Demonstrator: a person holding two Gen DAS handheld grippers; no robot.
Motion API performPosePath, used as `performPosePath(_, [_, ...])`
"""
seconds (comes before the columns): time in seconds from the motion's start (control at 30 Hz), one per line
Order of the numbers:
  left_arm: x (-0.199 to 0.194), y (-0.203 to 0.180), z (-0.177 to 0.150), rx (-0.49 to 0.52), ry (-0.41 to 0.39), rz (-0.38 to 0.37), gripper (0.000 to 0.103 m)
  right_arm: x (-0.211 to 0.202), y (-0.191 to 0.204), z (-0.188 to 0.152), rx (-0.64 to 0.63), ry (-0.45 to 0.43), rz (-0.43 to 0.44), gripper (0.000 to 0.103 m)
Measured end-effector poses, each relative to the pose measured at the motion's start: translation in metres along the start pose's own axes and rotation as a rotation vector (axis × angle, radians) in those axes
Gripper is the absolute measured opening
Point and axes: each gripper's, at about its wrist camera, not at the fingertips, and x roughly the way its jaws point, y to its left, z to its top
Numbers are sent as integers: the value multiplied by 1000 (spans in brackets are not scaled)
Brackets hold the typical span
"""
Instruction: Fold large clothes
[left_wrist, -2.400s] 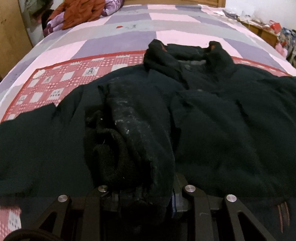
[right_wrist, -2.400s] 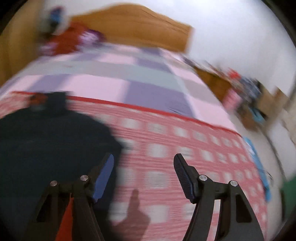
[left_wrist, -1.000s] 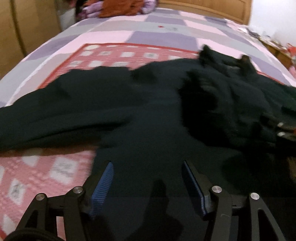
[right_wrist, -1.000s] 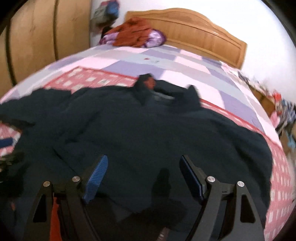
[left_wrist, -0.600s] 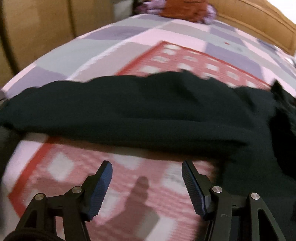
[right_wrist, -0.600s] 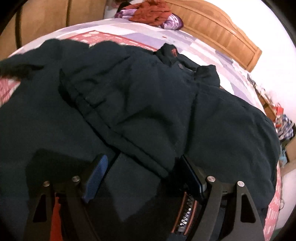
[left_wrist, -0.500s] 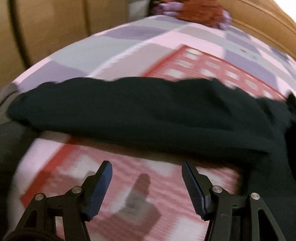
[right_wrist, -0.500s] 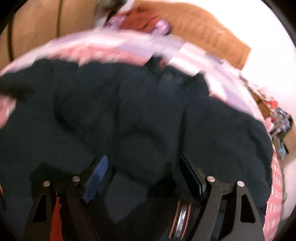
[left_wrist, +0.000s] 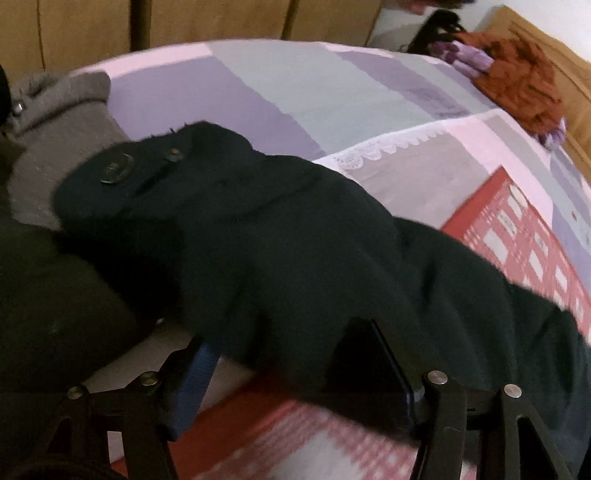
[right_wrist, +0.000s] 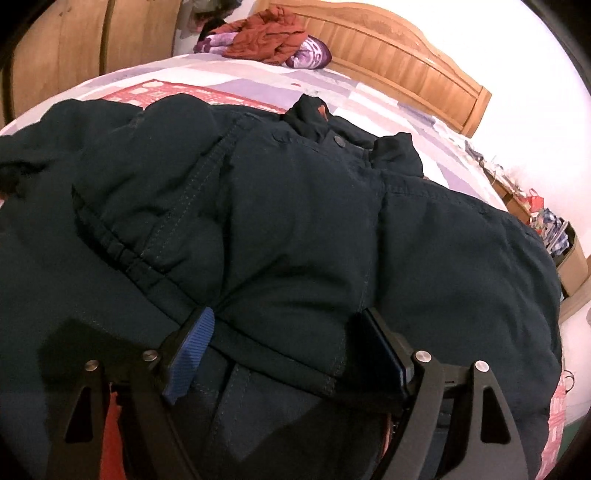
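Spreading across most of the bed (right_wrist: 258, 85) is the big dark jacket (right_wrist: 295, 221), laid out flat on the patchwork bedspread so I've got room to fold it, collar end (right_wrist: 314, 110) pointing toward the wooden headboard (right_wrist: 388, 48). From my left side the one sleeve (left_wrist: 277, 240) stretches out away from the body, its buttoned cuff (left_wrist: 118, 170) ending up on a grey garment (left_wrist: 55, 122) at the bed's edge, which I'd guess is why I'm over here: that sleeve needs bringing in over the body. My left gripper (left_wrist: 295, 369) is straddling the sleeve, jaws opening, fabric bulging between the blue pads (left_wrist: 195, 380) but not pinched as far as I can tell. My right gripper (right_wrist: 288, 354) sits spread wide over the lower part of the jacket, a puffy fold of it between the fingers, and I can't see the pads actually squeezing it, so I'd call that loose too. Up by the headboard there's a rust-coloured heap of clothes (right_wrist: 266, 37) on something purple, well apart from all this. As for containers, the only one I can make out is a cardboard box (right_wrist: 572, 262) on the floor off the right side, and I can't really tell what's in it.
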Motion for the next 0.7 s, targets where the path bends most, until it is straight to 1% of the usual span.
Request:
performPosePath(0.07, [13, -6, 4, -22, 22, -5, 72, 1, -1, 1, -1, -1, 0, 84])
performPosePath(0.13, [22, -9, 9, -35, 25, -42, 46, 5, -3, 4, 3, -2, 6, 84])
performPosePath(0.17, [23, -12, 11, -28, 32, -56, 24, 5, -3, 4, 5, -3, 8, 84])
performPosePath(0.2, [20, -22, 13, 2, 25, -60, 12, 4, -3, 4, 5, -4, 9, 84])
performPosePath(0.23, [12, -35, 14, 55, -4, -54, 10, 5, -3, 6, 6, -5, 8, 84])
performPosePath(0.3, [-6, -51, 17, 129, -60, -59, 8, 5, -3, 5, 6, -7, 9, 84])
performPosePath(0.37, [-30, -69, 22, 185, -119, -77, 8, 5, -3, 5, 6, -8, 8, 84])
performPosePath(0.4, [-44, -78, 24, 208, -150, -99, 8, 5, -3, 5, 5, -9, 8, 84])
performPosePath(0.47, [-69, -99, 27, 258, -201, -143, 8, 6, -4, 5, 7, -9, 11, 84])
performPosePath(0.57, [-110, -141, 26, 344, -265, -239, 8, 6, -3, 6, 10, -8, 12, 84])
performPosePath(0.63, [-137, -180, 18, 429, -300, -315, 8, 6, -3, 6, 8, -7, 10, 84])
performPosePath(0.7, [-159, -217, 7, 503, -316, -388, 8, 7, -3, 7, 8, -5, 10, 84])
